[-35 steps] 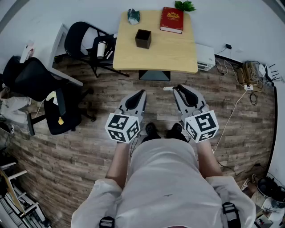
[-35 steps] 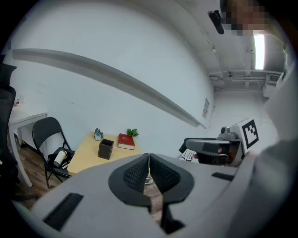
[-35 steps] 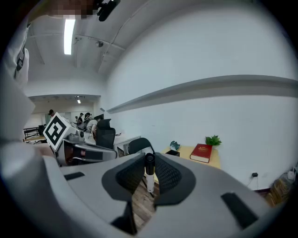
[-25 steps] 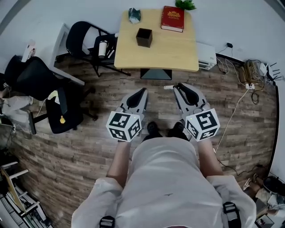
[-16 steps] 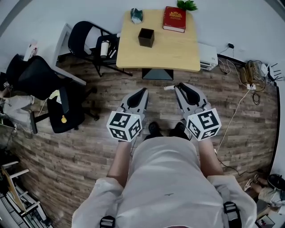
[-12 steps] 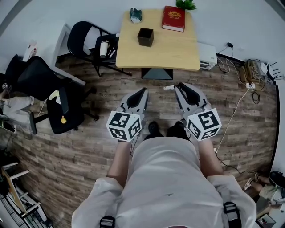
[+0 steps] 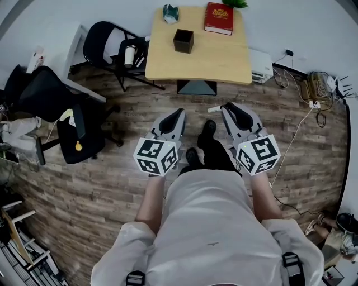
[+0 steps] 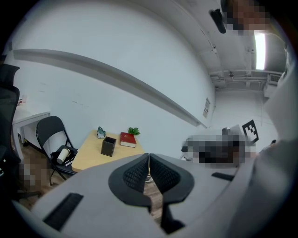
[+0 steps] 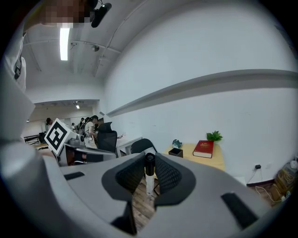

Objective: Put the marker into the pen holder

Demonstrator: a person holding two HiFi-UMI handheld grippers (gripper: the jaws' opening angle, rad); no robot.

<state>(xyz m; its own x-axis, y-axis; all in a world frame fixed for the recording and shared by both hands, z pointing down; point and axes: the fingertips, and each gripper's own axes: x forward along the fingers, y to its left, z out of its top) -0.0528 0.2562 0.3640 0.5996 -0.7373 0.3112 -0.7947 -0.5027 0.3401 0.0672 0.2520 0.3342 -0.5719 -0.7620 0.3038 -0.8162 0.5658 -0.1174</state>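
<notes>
The black square pen holder [image 7: 183, 40] stands on the light wooden table [image 7: 207, 58] far ahead, well beyond both grippers. It also shows as the pen holder [image 8: 108, 146] in the left gripper view and the pen holder [image 9: 175, 152] in the right gripper view. My right gripper [image 7: 229, 106] is shut on a white marker [image 9: 149, 182] with a black cap; the marker's [image 7: 212, 109] white end sticks out to the left. My left gripper [image 7: 177, 113] is shut with nothing in it, as the left gripper [image 8: 149, 159] view confirms.
A red book [image 7: 218, 18], a teal object [image 7: 170, 12] and a small plant [image 7: 235, 3] share the table. A black folding chair [image 7: 106, 44] with a cup stands left of it, a black office chair [image 7: 42, 95] farther left. A white unit [image 7: 259, 59] and cables [image 7: 313, 92] lie at the right.
The person has stepped forward: one shoe now reaches out between the grippers, and the table sits slightly higher in the head view. Both grippers keep their pose and grip.
</notes>
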